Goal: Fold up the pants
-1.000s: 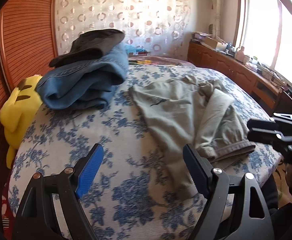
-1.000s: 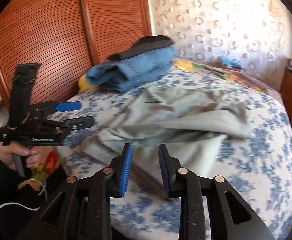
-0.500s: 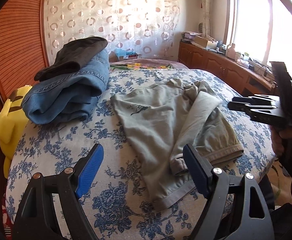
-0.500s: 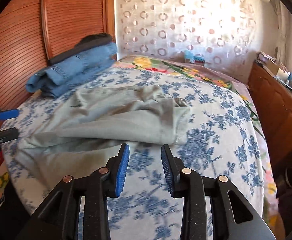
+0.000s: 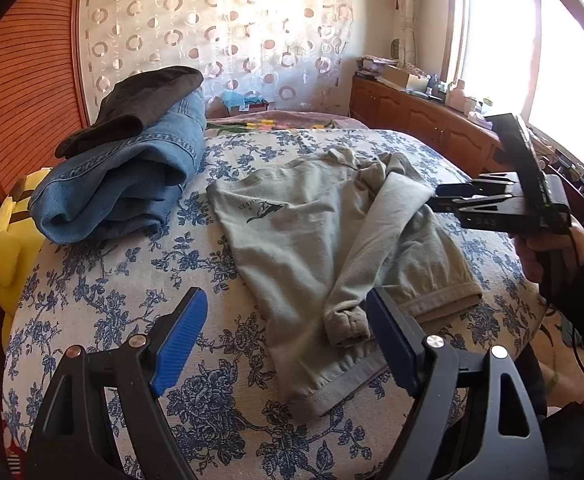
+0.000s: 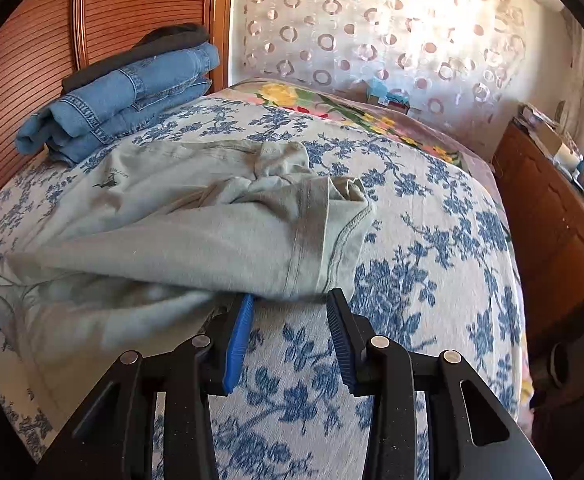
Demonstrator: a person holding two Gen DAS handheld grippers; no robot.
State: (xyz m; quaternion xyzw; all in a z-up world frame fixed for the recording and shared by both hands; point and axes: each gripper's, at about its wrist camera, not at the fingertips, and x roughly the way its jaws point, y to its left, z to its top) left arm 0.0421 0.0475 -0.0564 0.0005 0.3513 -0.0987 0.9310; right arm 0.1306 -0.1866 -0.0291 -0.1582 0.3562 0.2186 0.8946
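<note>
Grey-green pants [image 5: 304, 236] lie crumpled on the floral bedspread [image 5: 112, 304], one leg folded over the other, hems toward the near edge. In the right wrist view the pants [image 6: 196, 232] show their waistband end. My left gripper [image 5: 288, 340] is open and empty, above the hem end. My right gripper [image 6: 288, 328] is open and empty, its fingertips just short of the waistband edge; it also shows at the right of the left wrist view [image 5: 436, 198].
Folded blue jeans [image 5: 132, 184] with a dark garment [image 5: 144, 100] on top lie at the far left of the bed. A yellow plush toy [image 5: 8, 240] sits by the wooden wardrobe [image 5: 24, 92]. A wooden cabinet [image 6: 552, 232] runs along the bed's right side.
My right gripper has swung round to the waistband side of the pants, lowered to it and opened wider. My left gripper has moved a little closer over the hems, still open.
</note>
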